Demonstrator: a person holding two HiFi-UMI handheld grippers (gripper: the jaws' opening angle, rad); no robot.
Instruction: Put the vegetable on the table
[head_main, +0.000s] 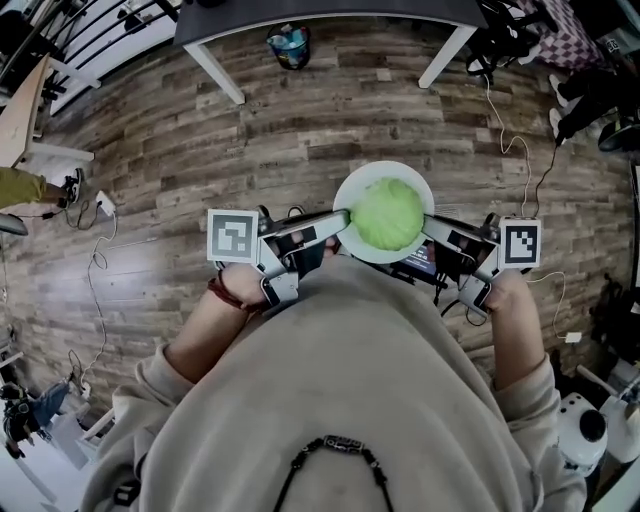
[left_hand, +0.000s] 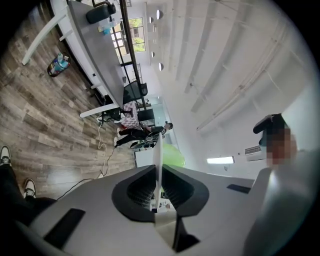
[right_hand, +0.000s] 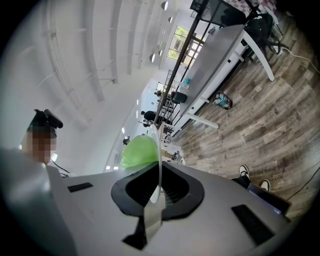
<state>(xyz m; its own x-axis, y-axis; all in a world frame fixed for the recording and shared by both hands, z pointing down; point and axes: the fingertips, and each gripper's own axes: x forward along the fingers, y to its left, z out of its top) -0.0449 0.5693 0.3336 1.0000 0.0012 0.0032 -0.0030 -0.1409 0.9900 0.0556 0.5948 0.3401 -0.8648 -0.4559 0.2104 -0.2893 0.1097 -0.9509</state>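
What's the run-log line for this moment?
left gripper: shut on plate rim | right gripper: shut on plate rim | plate: held above floor, vegetable on it | table: ahead

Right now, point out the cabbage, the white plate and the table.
cabbage (head_main: 386, 214), head view, middle of its top.
white plate (head_main: 384, 170), head view, bare far rim.
table (head_main: 330, 10), head view, its dark top.

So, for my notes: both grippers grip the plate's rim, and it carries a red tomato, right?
No: the plate carries a green vegetable, not a red tomato; the head view shows it. The left gripper and right gripper grip its rim.
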